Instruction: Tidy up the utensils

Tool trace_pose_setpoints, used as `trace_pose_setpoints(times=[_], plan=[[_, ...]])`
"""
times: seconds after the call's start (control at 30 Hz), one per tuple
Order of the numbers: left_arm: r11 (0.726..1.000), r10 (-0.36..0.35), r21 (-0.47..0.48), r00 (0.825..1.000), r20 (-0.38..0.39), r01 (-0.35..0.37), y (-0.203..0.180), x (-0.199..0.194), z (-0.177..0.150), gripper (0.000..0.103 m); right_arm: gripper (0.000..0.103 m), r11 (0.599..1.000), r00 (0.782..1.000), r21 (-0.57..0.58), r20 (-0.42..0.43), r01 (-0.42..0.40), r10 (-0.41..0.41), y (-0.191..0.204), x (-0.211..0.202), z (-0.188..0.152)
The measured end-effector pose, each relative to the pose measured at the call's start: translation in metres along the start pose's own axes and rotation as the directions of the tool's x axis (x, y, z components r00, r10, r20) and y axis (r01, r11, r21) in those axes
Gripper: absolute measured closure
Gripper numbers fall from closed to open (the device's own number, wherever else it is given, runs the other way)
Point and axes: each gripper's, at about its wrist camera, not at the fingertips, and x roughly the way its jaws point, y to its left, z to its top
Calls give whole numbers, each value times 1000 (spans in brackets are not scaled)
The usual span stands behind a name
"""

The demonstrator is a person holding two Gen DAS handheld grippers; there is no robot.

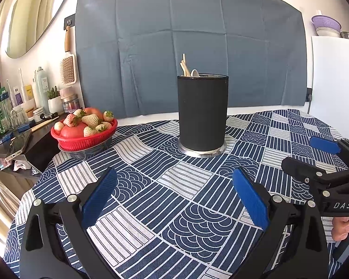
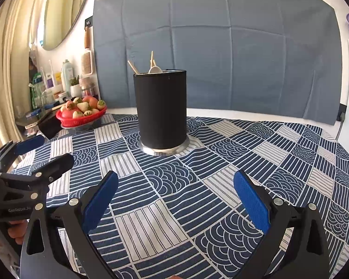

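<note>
Holding both the left gripper [image 1: 174, 195] and right gripper [image 2: 175, 196] with jaws spread wide and empty, we face the tall black holder [image 1: 202, 112] straight ahead, whose utensils [image 1: 188, 68] could tip it if snagged.

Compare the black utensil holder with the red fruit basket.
The black utensil holder is tall, upright and solid-walled; the red fruit basket is low, wide and meshed. The holder holds wooden sticks and a white spoon; the basket holds strawberries. Both sit on metal bases.
</note>
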Motion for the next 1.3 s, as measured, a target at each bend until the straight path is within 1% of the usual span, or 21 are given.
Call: trace_pose_setpoints(times=[0.4, 0.57, 0.7, 0.93, 1.3], plan=[[1000, -10, -6, 1000, -8, 10, 1, 2, 1, 6, 8, 1000, 1000, -3, -6, -3, 3, 1, 0, 0], [1000, -14, -4, 1000, 3, 14, 0, -1, 0, 6, 8, 1000, 1000, -1, 21, 14, -14, 0, -4, 0], [1000, -16, 13, 1000, 6, 16, -3, -2, 1, 6, 8, 1000, 1000, -5, 18, 8, -8, 1, -4, 0], [1000, -12, -5, 1000, 2, 12, 0, -1, 1, 6, 8, 1000, 1000, 0, 12, 15, -15, 0, -2, 1], [1000, -13, -5, 1000, 3, 13, 0, -2, 0, 6, 8, 1000, 1000, -2, 15, 22, -22, -1, -3, 1]])
